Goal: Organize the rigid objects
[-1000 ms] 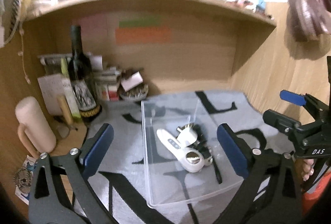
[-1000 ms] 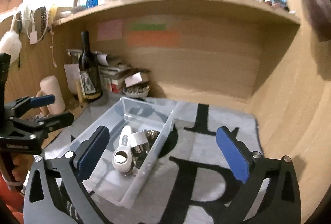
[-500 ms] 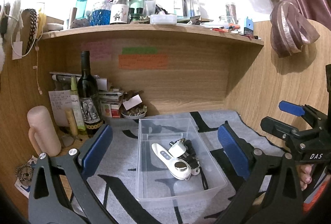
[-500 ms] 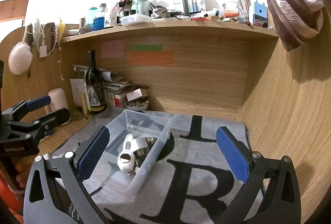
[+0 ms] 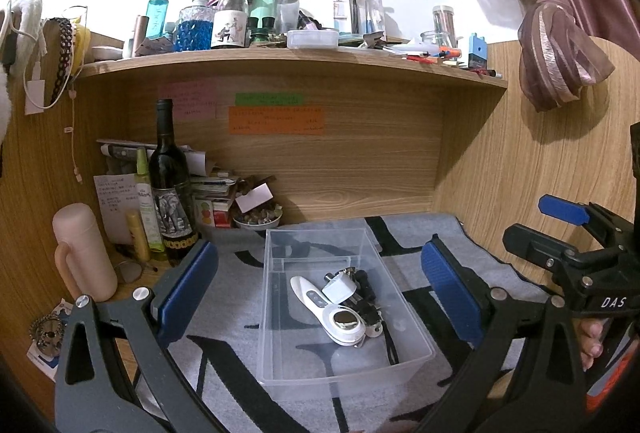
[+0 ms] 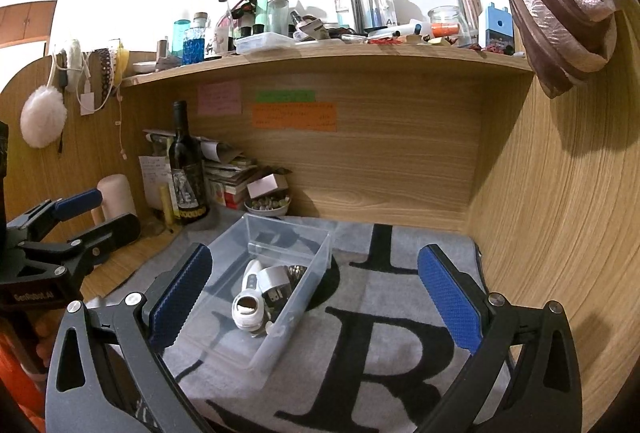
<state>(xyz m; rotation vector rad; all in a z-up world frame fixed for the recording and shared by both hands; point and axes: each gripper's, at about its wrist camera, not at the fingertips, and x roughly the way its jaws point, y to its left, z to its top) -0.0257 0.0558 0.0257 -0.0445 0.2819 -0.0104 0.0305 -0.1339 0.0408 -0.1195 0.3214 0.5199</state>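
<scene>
A clear plastic bin (image 5: 340,317) sits on a grey mat with large black letters (image 6: 400,333), inside a wooden desk alcove. In the bin lie a white handheld device with a round metal head (image 5: 332,309), a white plug adapter (image 5: 339,287) leaning against it, and a tangle of black and metal bits (image 5: 368,297) just beside them (too jumbled to name singly). All of it gathers in the bin's near-right part; the far part of the bin holds nothing visible.

The left gripper (image 5: 320,293) hangs above the mat, its blue-padded fingers spread wide to either side of the bin and holding nothing. The right gripper (image 6: 316,297) is likewise spread wide and empty, the bin to its left and bare mat ahead of it.

At the back left corner stand a dark wine bottle (image 5: 170,189), a small bowl of pebble-like bits (image 5: 258,219) and a pale pink flask (image 5: 84,253).
</scene>
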